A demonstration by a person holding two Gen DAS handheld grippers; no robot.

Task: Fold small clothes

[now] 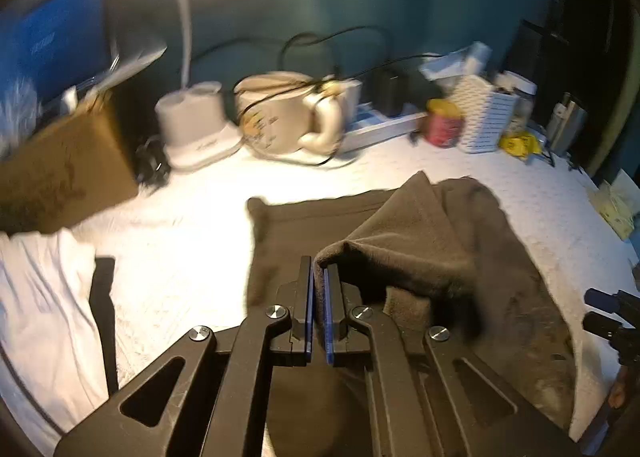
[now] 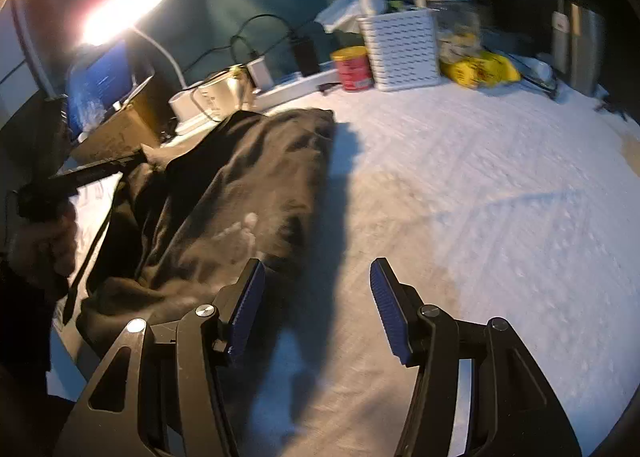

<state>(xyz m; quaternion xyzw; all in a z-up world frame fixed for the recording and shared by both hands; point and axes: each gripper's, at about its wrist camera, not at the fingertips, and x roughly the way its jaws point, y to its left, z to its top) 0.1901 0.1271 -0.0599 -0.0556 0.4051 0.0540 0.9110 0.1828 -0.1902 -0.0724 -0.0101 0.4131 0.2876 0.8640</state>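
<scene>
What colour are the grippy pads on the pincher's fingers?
Blue, with a ribbed texture. The right wrist view shows the pads best, on the open right gripper.

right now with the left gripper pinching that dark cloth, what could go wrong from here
The left gripper is shut on only a thin edge of the dark garment, so the fold could slip out mid-carry. The right gripper hangs open over bare white bedding, pinning nothing, so the whole garment may drag along instead of folding.

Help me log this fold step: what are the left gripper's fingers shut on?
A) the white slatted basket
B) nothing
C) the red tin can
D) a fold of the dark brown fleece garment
D: in the left wrist view the left gripper is shut, its blue-padded fingers pinching a lifted fold of the dark brown fleece garment.
</scene>
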